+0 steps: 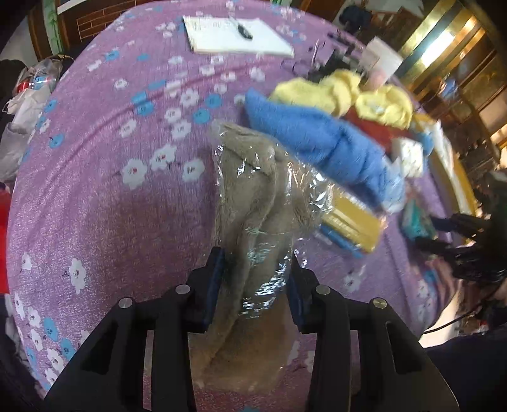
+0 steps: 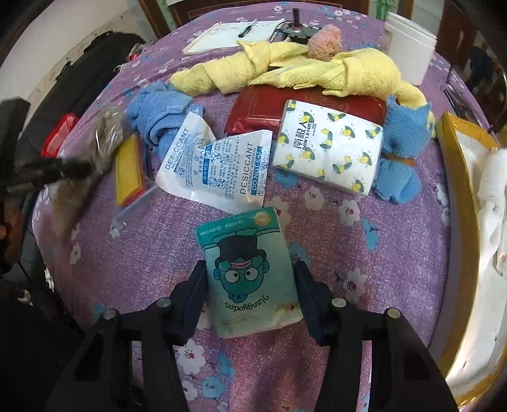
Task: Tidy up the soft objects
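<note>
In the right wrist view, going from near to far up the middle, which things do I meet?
Green tissue pack between the right gripper jaws → desiccant sachet → red packet → yellow towel → white notepad.

This looks like a lived-in room of a home. A round table wears a purple cloth printed with white and blue blossoms, spread out ahead of the left claw. Beyond that claw, at the far edge, a white notepad lies with a pen on it. Past the table there is brick-patterned wall panelling to the far left and brass-coloured furniture trim to the far right. Ahead of the right claw, household towels, a yellow one among them, and a tissue pack clutter the cloth
</note>
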`<state>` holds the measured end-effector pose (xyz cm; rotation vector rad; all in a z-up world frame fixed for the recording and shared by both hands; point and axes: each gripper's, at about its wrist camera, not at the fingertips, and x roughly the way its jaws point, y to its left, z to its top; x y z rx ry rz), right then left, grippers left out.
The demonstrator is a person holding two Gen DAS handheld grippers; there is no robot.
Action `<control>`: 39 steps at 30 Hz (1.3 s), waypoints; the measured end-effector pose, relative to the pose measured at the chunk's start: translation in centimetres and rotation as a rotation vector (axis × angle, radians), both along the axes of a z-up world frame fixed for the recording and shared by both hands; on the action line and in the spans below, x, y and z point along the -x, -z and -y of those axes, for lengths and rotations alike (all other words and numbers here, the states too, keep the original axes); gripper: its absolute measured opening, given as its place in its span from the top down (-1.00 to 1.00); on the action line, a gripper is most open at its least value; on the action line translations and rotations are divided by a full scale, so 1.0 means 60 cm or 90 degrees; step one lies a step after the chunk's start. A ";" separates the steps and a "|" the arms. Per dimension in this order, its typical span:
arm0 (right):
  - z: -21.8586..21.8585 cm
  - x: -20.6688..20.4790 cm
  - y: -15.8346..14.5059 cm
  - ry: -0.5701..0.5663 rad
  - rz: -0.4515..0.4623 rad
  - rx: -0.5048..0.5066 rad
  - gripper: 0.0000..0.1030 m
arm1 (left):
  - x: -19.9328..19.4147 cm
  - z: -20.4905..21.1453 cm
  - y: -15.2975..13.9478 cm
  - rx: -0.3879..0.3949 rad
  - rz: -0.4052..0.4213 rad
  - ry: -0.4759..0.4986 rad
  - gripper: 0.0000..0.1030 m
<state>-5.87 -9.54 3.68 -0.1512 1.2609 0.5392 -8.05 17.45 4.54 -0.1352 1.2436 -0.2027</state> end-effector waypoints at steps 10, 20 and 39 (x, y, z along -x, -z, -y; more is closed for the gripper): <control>-0.009 0.004 0.003 -0.010 0.000 0.004 -0.04 | 0.006 0.013 0.013 -0.073 -0.006 0.039 -0.27; 0.022 0.019 -0.042 0.008 0.045 -0.049 0.13 | 0.022 0.007 -0.060 0.037 0.100 -0.020 0.57; 0.210 0.017 -0.106 0.222 0.100 -0.129 0.12 | -0.078 0.307 -0.173 0.208 0.134 0.200 0.57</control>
